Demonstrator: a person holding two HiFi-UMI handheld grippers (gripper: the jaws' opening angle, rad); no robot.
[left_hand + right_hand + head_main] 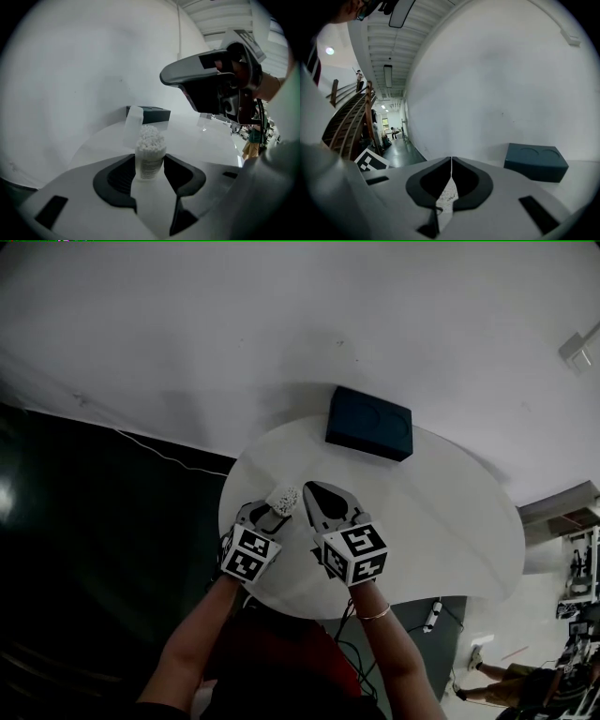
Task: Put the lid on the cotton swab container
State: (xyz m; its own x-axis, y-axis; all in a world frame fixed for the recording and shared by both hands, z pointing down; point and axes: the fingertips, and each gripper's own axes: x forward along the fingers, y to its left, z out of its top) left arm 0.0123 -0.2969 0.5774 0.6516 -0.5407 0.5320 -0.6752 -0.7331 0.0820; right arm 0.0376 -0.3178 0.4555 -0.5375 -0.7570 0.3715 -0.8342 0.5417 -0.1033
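- Here, the left claw (150,169) is clamped on the sides of the upright cotton swab container (150,145), whose swabs are uncovered.
- The right claw (451,161) has its jaws together and is empty.
- A translucent piece (134,119), probably the lid, stands just behind the container on the desk (441,521).
- Step: steadying the container. Next, the right claw must open and take the lid.

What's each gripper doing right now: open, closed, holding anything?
Left gripper: closed on the cotton swab container.
Right gripper: closed, nothing visible between its jaws.
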